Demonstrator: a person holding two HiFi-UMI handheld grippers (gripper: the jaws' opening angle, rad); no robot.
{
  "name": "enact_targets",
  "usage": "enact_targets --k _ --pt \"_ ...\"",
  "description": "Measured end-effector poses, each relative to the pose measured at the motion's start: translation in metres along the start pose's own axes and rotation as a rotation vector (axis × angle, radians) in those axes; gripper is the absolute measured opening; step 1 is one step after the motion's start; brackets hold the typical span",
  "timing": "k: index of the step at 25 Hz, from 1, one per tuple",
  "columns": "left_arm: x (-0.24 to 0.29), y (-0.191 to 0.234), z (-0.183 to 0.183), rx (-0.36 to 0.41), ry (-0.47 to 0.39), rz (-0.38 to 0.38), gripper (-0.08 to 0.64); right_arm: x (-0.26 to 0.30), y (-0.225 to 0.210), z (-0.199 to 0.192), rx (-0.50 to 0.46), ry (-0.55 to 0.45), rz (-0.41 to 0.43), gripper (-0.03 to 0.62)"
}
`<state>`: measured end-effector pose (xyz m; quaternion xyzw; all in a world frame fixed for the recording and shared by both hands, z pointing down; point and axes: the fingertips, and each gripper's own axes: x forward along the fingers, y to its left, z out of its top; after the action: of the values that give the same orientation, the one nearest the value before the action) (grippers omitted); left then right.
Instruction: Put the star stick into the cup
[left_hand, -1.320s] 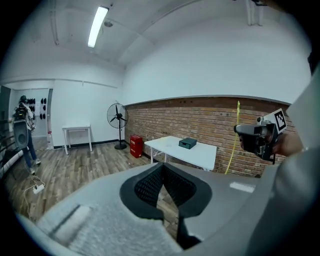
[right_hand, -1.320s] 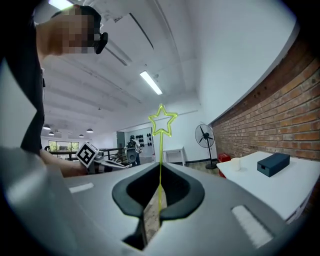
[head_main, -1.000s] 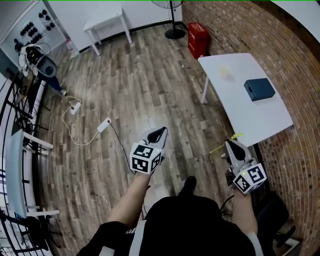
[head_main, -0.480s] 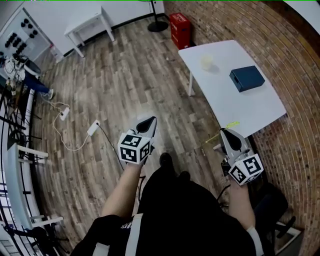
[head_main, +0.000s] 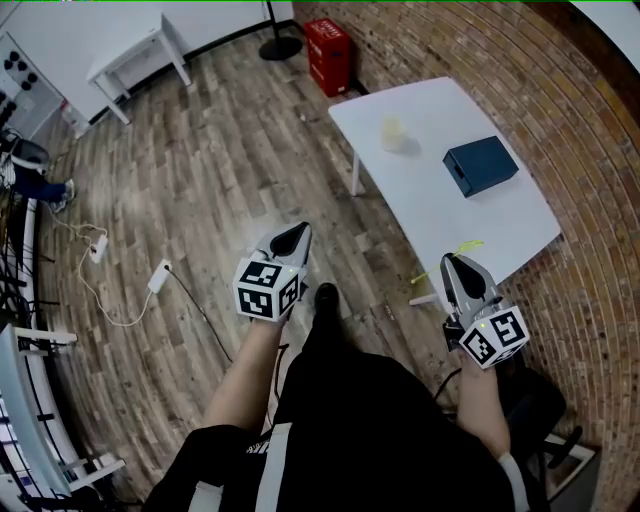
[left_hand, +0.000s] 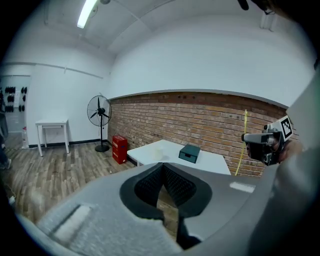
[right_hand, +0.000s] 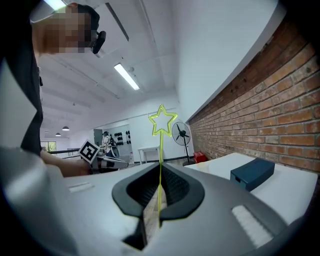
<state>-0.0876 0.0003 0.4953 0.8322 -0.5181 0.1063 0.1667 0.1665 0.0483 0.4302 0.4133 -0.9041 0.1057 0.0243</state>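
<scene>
My right gripper (head_main: 456, 264) is shut on the thin yellow star stick (head_main: 466, 245), and it hovers just off the near corner of the white table (head_main: 500, 220). In the right gripper view the stick (right_hand: 160, 150) stands upright between the closed jaws (right_hand: 160, 172), with its star outline on top. A small pale cup (head_main: 392, 131) stands on the table's far part, well ahead of both grippers. The left gripper (head_main: 291, 240) hangs over the wooden floor, shut, with nothing in it (left_hand: 162, 167).
A dark blue box (head_main: 480, 165) lies on the table to the right of the cup. A brick wall runs along the right. A red crate (head_main: 328, 56), a fan's base and a second white table (head_main: 130, 55) stand at the far end. Cables lie on the floor at left.
The person has walked toward the white table, so the table, cup and box now lie closer and lower in the head view. Both grippers keep their pose, and the right still holds the stick.
</scene>
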Motion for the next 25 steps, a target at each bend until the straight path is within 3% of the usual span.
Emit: enact_targets --k 7,15,25 --pt "0.084 0.039 0.046 0.008 -0.036 -0.078 0.006 0.085 -0.051 0.018 -0.021 0.030 -0.052 0.008" --pt "0.151 0.099 0.088 0.045 0.002 -0.153 0.006 0.186 -0.074 0.048 0.006 0.015 -0.074 0.008" --pt "0.221 0.109 0.114 0.059 0.024 -0.174 0.006 0.213 -0.140 0.058 0.056 -0.001 -0.130 0.008"
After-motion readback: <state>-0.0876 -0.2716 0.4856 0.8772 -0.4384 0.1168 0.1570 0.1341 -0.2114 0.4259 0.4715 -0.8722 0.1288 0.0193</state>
